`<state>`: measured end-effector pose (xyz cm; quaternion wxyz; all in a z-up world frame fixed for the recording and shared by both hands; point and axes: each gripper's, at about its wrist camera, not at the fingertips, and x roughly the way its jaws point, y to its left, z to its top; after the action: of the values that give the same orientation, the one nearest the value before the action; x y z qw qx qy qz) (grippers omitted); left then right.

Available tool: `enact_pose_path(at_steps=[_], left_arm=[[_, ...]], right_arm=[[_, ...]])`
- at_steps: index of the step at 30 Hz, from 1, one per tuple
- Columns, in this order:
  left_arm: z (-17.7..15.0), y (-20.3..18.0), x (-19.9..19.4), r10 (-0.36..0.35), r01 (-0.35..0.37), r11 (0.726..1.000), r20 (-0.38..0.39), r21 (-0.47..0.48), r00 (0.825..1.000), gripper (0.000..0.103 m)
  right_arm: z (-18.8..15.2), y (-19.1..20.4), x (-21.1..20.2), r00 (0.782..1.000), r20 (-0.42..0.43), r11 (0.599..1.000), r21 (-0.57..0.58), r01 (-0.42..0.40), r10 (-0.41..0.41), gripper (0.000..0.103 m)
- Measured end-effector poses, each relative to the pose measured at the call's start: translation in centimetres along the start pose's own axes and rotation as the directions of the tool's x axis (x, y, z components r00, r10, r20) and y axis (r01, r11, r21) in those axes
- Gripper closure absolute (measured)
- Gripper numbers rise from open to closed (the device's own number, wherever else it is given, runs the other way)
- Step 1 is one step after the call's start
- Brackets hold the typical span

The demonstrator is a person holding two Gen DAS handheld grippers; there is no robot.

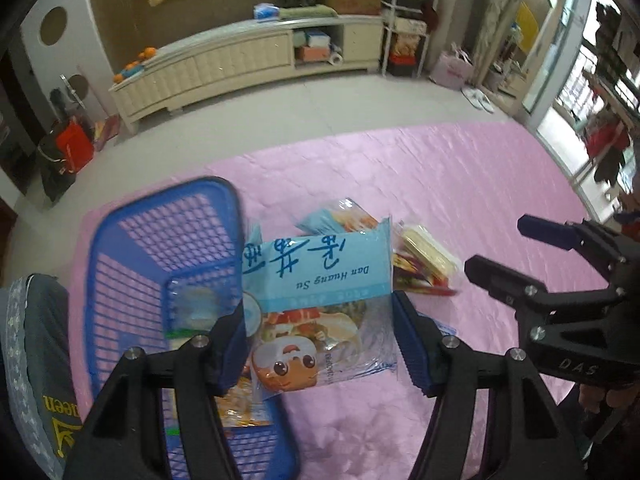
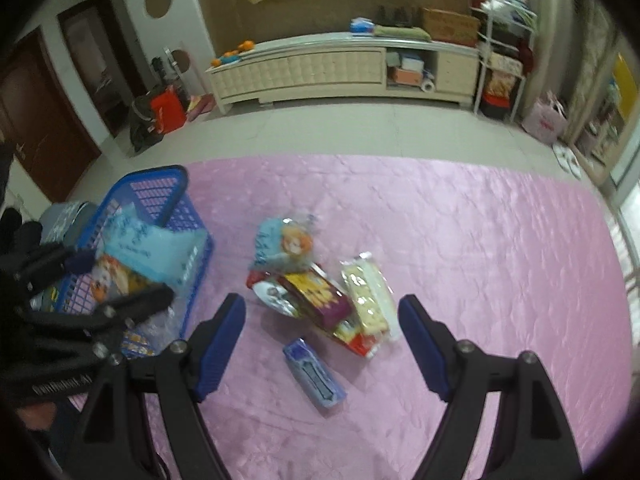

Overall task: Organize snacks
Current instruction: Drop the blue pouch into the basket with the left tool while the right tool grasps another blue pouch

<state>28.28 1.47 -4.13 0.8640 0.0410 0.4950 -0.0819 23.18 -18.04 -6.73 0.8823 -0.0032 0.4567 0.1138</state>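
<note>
My left gripper (image 1: 320, 340) is shut on a light blue snack bag (image 1: 320, 280) printed "Dan Huang Su" and holds it over the right rim of the blue plastic basket (image 1: 132, 248). The basket holds other snack packs. In the right wrist view the basket (image 2: 168, 196) sits at the left with the blue bag (image 2: 148, 244) over it. My right gripper (image 2: 322, 344) is open and empty above a pile of snacks (image 2: 320, 288) and a small blue pack (image 2: 314, 376) on the pink cloth. The right gripper (image 1: 496, 248) also shows in the left wrist view.
The pink cloth (image 2: 480, 240) covers the table. A cracker pack (image 1: 428, 256) lies right of the held bag. A long cream cabinet (image 2: 340, 68) stands across the floor at the back. A person's sleeve (image 1: 36, 360) is at the left.
</note>
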Motion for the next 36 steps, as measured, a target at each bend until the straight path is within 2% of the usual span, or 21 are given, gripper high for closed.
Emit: enact_pose_path(at_steps=[4, 8, 10, 12, 16, 21, 25, 29, 30, 33, 36], left_arm=[[-0.1, 2.4, -1.0, 0.024, -0.023, 0.999, 0.033, -0.035, 0.999, 0.041], [-0.1, 4.2, -0.9, 0.026, -0.023, 0.997, 0.04, -0.077, 0.999, 0.04], [0.2, 5.6, -0.5, -0.007, 0.013, 0.994, 0.051, -0.111, 0.999, 0.04], [0.3, 6.8, -0.1, -0.003, 0.01, 0.99, 0.051, -0.138, 0.999, 0.04], [0.0, 8.8, 0.7, 0.057, -0.052, 0.983, 0.025, -0.177, 0.998, 0.04], [-0.4, 10.7, 2.2, 0.033, -0.034, 0.975, -0.008, -0.219, 0.999, 0.04], [-0.4, 11.4, 4.2, 0.064, -0.075, 0.974, -0.055, -0.213, 0.996, 0.04], [-0.3, 12.8, 6.4, 0.057, -0.085, 0.959, -0.107, -0.271, 0.993, 0.039], [-0.2, 12.9, 6.8, 0.069, -0.098, 0.958, -0.114, -0.268, 0.991, 0.038], [-0.2, 12.2, 6.9, 0.187, -0.204, 0.957, -0.1, -0.206, 0.977, 0.034], [-0.3, 11.4, 7.2, 0.165, -0.181, 0.971, -0.109, -0.157, 0.98, 0.021]], right_arm=[[1.2, 1.3, 0.8, 1.0, -0.008, 1.0, -0.026, -0.015, 0.015, 0.021], [2.6, 2.9, 3.3, 0.997, -0.076, 0.998, -0.066, -0.015, 0.01, 0.019], [3.1, 3.5, 4.4, 0.995, -0.095, 0.996, -0.085, -0.03, 0.022, 0.015], [3.4, 4.1, 5.6, 0.993, -0.113, 0.994, -0.103, -0.041, 0.029, 0.011], [4.4, 4.9, 8.9, 0.986, -0.167, 0.989, -0.146, -0.022, -0.003, 0.007], [5.3, 4.3, 13.3, 0.966, -0.26, 0.991, -0.131, -0.028, -0.007, 0.006], [5.2, 4.2, 16.2, 0.95, -0.314, 0.99, -0.134, -0.039, -0.005, 0.006], [5.0, 5.4, 17.8, 0.948, -0.311, 0.977, -0.214, -0.003, -0.065, 0.006], [4.9, 5.6, 18.0, 0.949, -0.308, 0.973, -0.23, 0.002, -0.074, 0.006], [4.6, 6.0, 19.0, 0.943, -0.323, 0.971, -0.239, -0.001, -0.079, 0.006], [4.5, 6.1, 19.8, 0.94, -0.325, 0.969, -0.247, 0.019, -0.101, 0.006]])
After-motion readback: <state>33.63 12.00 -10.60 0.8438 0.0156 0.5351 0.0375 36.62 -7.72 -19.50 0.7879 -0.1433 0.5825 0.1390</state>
